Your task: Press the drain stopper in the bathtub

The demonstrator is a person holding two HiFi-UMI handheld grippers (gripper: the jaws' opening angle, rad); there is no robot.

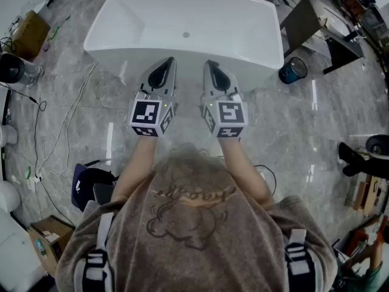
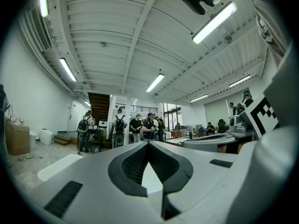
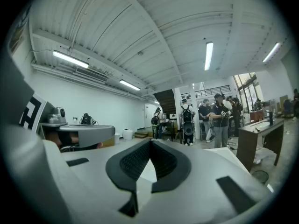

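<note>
While the left claw (image 1: 172, 60) and right claw (image 1: 207, 62) are clenched empty, the bathtub (image 1: 243, 24) lies from 9 to 3 o'clock, its drain stopper (image 1: 186, 34) at 12.

Site: a large open industrial hall set up as a test lab, not a home bathroom.

Evidence:
- A freestanding white bathtub (image 1: 185, 17) stands alone on the polished stone floor (image 1: 304, 120), just ahead of the left claw (image 1: 169, 61) and the right claw (image 1: 208, 62).
- Loose cables (image 1: 79, 96) and a cardboard box (image 1: 29, 34) lie off to the left claw's left.
- A ribbed metal ceiling (image 3: 163, 27) with strip lights (image 2: 212, 23) runs overhead.
- Far beyond the claws are people wearing backpacks (image 2: 140, 127) and a staircase (image 2: 98, 104).
- A bench (image 3: 254, 141) stands to the right claw's right.
</note>
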